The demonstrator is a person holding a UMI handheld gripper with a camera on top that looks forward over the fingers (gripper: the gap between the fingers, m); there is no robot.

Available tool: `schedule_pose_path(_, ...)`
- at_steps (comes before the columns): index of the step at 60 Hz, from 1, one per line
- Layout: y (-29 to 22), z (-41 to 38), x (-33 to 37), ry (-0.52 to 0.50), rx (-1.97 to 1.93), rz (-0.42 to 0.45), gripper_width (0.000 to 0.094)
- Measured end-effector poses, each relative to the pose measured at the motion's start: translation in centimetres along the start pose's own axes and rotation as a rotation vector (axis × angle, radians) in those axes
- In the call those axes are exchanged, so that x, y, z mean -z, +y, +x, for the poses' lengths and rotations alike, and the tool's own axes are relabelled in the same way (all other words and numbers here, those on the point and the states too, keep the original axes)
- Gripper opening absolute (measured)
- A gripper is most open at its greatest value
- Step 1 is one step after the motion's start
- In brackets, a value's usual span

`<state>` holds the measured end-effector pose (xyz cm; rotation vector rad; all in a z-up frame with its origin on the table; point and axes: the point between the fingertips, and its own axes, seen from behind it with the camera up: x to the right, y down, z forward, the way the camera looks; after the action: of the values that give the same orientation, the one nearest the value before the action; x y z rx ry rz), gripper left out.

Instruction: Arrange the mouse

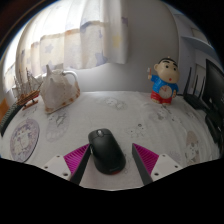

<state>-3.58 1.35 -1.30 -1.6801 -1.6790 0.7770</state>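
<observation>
A black computer mouse (106,150) lies on the white patterned tablecloth (150,125). It stands between the fingers of my gripper (112,160), which is open. The left magenta pad (76,157) is close against the mouse's left side. The right magenta pad (147,157) is a small gap away from its right side. The mouse rests on the table on its own, its front pointing away from me.
A cartoon boy figure (162,82) in red and yellow stands at the far right of the table. A pale bag-like object (58,88) sits at the far left. Curtains (90,40) hang beyond the table. A dark chair (212,100) stands at the right.
</observation>
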Motion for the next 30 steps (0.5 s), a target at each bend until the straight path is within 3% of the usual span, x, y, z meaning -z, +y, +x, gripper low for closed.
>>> schedule_pose_path(16, -1.6, 1.6, -2.5, 0.005, -0.022, 0.009, 0.0832)
schedule_pose_path(25, -1.9, 0.4, -2.9, -0.034, 0.011, 0.016, 0.0526)
schedule_pose_path(30, -1.9, 0.3, -2.9, -0.018, 0.016, 0.005, 0.0488)
